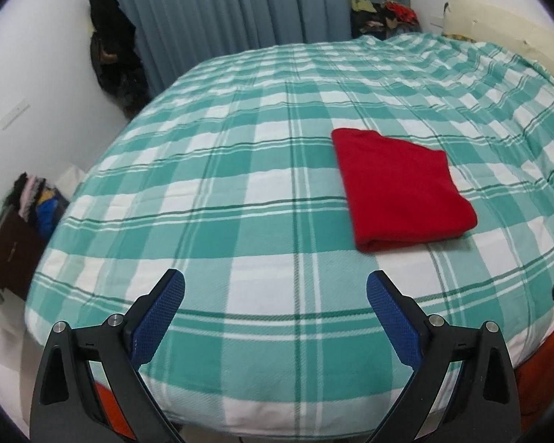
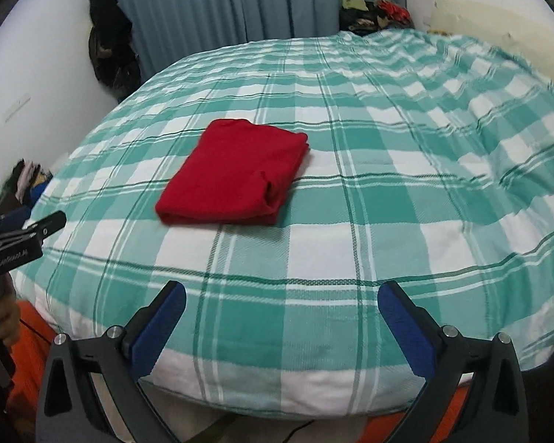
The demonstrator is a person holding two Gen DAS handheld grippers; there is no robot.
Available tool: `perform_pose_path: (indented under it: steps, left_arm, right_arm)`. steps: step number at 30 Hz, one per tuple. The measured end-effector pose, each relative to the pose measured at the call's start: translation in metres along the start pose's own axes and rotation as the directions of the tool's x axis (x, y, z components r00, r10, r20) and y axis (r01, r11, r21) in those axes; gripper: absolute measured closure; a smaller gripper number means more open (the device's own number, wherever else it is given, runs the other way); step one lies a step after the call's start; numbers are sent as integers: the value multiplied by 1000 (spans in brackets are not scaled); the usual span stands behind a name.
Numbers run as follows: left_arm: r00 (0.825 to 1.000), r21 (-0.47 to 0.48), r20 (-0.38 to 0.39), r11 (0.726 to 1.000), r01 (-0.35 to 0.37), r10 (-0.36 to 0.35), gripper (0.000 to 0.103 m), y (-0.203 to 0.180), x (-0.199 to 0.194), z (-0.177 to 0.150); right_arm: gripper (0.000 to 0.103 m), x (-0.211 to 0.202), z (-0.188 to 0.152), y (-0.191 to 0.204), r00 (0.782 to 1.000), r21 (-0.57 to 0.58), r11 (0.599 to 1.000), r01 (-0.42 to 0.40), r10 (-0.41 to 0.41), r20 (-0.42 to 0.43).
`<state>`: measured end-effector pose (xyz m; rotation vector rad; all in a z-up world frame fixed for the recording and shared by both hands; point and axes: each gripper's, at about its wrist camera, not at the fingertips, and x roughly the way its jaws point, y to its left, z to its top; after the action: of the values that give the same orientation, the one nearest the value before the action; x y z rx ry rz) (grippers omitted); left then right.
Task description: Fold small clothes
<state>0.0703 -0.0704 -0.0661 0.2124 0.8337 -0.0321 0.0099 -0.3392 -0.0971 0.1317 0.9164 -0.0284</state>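
Note:
A red garment (image 1: 400,188) lies folded into a flat rectangle on the green and white checked bed cover (image 1: 218,192). In the right wrist view the red garment (image 2: 234,173) sits left of centre on the cover (image 2: 387,192). My left gripper (image 1: 275,288) is open and empty, above the bed's near edge, with the garment ahead and to its right. My right gripper (image 2: 281,297) is open and empty, above the near edge, with the garment ahead and to its left. The left gripper's body (image 2: 14,240) shows at the left edge of the right wrist view.
Blue curtains (image 1: 240,7) hang behind the bed. Dark clothes (image 1: 110,48) hang at the back left wall. A pile of clothes (image 1: 384,14) lies at the back right. A dark box with clothes (image 1: 18,229) stands on the floor at the left.

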Motion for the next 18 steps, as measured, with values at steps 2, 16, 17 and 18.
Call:
perform_pose_path:
  steps: [2,16,17,18]
  left_arm:
    - [999,9,11,999,-38,38,4,0,-7,-3]
    - [971,46,-198,988,148,-136,4,13,-51,-49]
    - [969,46,-202,987,153,-141,3,13,-53,-50]
    - [969,53,-199,986,158,-145,3,11,-57,-51]
  right_arm:
    - [0,-10,-2,9,1000,-24,1000,14,-14,7]
    - [0,-73,-33,62,995,-214,973,85,-95,-36]
    - [0,-77,-37,62,995,-209,975,79,-90,-43]
    - [0,-80,-40,62,995,-204,976,75,-87,-52]
